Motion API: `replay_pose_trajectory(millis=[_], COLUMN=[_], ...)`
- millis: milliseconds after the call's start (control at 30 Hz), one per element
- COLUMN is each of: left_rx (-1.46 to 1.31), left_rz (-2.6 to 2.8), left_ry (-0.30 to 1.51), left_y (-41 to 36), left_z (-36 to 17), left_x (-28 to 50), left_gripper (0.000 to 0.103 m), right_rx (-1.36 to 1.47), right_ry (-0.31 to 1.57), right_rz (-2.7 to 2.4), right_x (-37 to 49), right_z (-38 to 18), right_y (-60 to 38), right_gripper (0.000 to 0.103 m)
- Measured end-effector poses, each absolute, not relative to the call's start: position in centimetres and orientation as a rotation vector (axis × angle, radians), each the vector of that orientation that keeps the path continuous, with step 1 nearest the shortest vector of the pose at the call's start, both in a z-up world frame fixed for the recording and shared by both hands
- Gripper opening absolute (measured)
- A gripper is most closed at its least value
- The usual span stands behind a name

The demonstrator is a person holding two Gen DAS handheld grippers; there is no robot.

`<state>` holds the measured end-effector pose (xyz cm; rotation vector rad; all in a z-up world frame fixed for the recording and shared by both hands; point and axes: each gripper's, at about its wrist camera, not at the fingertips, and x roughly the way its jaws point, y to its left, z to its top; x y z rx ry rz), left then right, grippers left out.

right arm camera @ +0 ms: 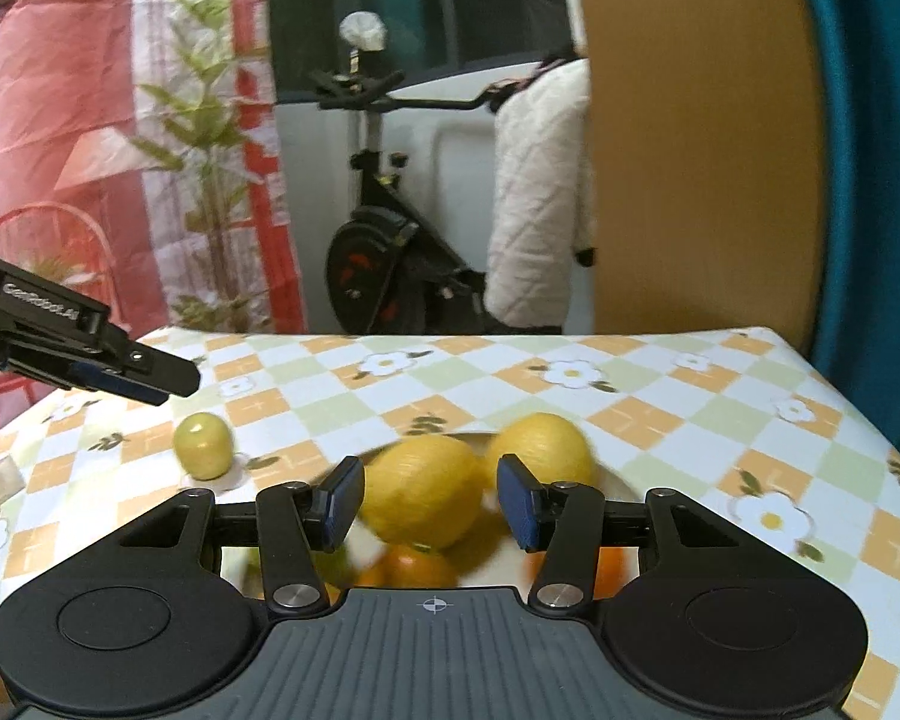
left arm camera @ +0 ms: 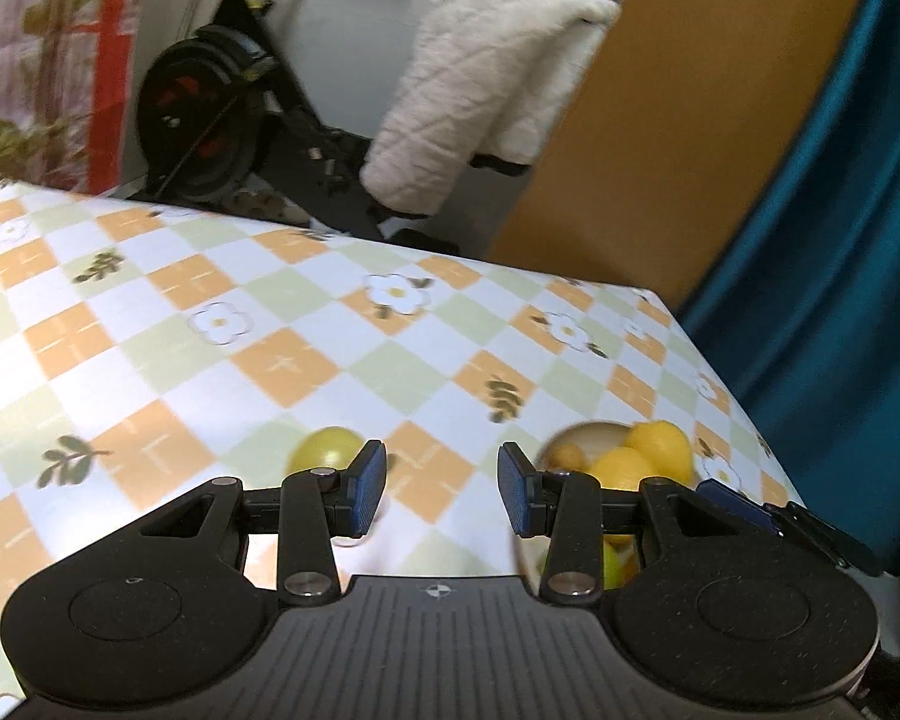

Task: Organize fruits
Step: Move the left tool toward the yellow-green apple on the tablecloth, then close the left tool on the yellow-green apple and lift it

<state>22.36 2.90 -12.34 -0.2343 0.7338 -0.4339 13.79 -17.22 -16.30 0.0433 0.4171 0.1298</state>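
Checked vinyl in orange, pale green and white, printed with daisies and leaf sprigs, covers the table [right arm camera: 660, 414] we work over. Behind it, going left to right in the right wrist view, we see a red and pink patterned cloth [right arm camera: 90, 120] at ten o'clock, a black exercise bike [right arm camera: 378, 264] at twelve with a white quilted jacket [right arm camera: 540, 192] draped over it, a tan wooden panel [right arm camera: 702, 150] at one o'clock, and a teal curtain [right arm camera: 870, 180] at the far right. Our left gripper [left arm camera: 441, 489] hovers over bare tablecloth with its blue pads well apart and nothing between them; in the right view it juts in at nine o'clock [right arm camera: 150, 375]. A small yellow-green fruit [right arm camera: 203, 445] sits alone on the cloth, at ten o'clock of our right gripper and half hidden behind the left finger in the left view [left arm camera: 324, 450]. Our right gripper [right arm camera: 431, 501] hangs above the pale bowl [right arm camera: 621, 489], fingers spread and clear of the large lemon [right arm camera: 423, 498] seen between them, gripping nothing. A second lemon [right arm camera: 543, 450] lies at one o'clock of the first. Orange fruits [right arm camera: 420, 567] beneath are blurred and mostly covered by the gripper body, so we cannot count them, and the bowl's near rim is cut off entirely.
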Motion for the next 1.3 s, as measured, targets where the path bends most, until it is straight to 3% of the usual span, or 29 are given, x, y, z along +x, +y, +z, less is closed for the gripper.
replay_pose_trajectory(millis=[500,567,633,767,1133,1300], left_rx=[-0.393,-0.408,-0.412,-0.407,-0.404,-0.381], left_rz=[-0.339,-0.354,-0.375,-0.400,-0.453,-0.456], left_ry=[0.719,0.726,0.741,0.765,0.795,0.796], left_y=[7.4,7.5,7.3,7.0,6.5,6.1], left_z=[-13.9,-14.3,-14.8,-15.8,-17.2,-17.4], left_x=[24.4,24.8,25.1,25.5,26.2,25.9], left_gripper=[0.048,0.060,0.061,0.061,0.059,0.045], right_rx=[-0.094,-0.116,-0.146,-0.207,-0.253,-0.250], right_ry=[0.558,0.585,0.592,0.606,0.660,0.672], right_rz=[0.341,0.347,0.355,0.356,0.356,0.359], right_x=[20.1,21.0,21.5,22.6,25.0,25.3], right_z=[-15.4,-15.9,-16.0,-16.4,-18.1,-18.4], right_y=[-6.9,-5.7,-4.7,-2.7,-0.7,-0.3], right_gripper=[0.046,0.046,0.047,0.051,0.049,0.044])
